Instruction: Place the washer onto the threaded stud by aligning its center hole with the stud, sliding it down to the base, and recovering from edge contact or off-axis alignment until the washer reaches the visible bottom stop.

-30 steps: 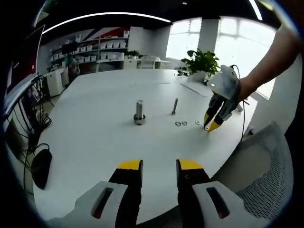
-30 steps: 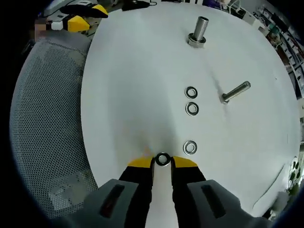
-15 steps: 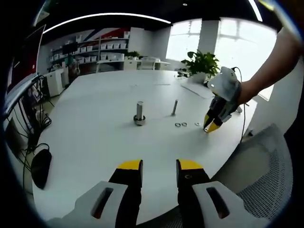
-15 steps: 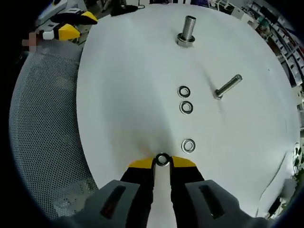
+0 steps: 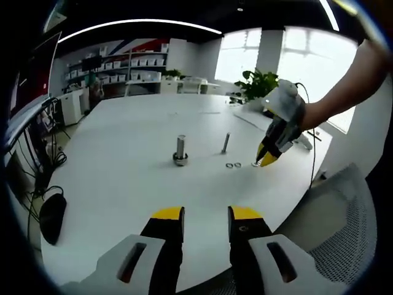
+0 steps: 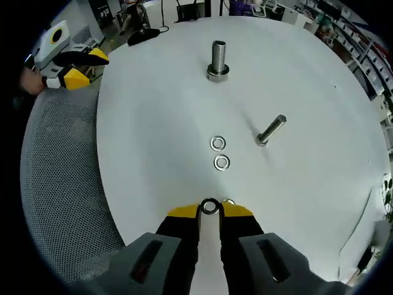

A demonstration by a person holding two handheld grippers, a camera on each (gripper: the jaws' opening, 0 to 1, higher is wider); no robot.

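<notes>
An upright threaded stud stands on the white round table, with a washer at its base. My right gripper is shut on a washer pinched between its yellow tips, held above the table well short of the stud. In the left gripper view the right gripper hangs over the table's right side. Two loose washers lie between it and the stud; a third peeks out beside the fingertips. My left gripper is open near the table's front edge, holding nothing.
A second, thinner bolt stands to the right of the washers. A mesh chair sits at the table's edge. A black mouse and cables lie at the left. A plant stands at the far side.
My right gripper has lifted the washer off the table and carried it toward the stud; the third loose washer is now nearly hidden by its tips. The left gripper has stayed put.
</notes>
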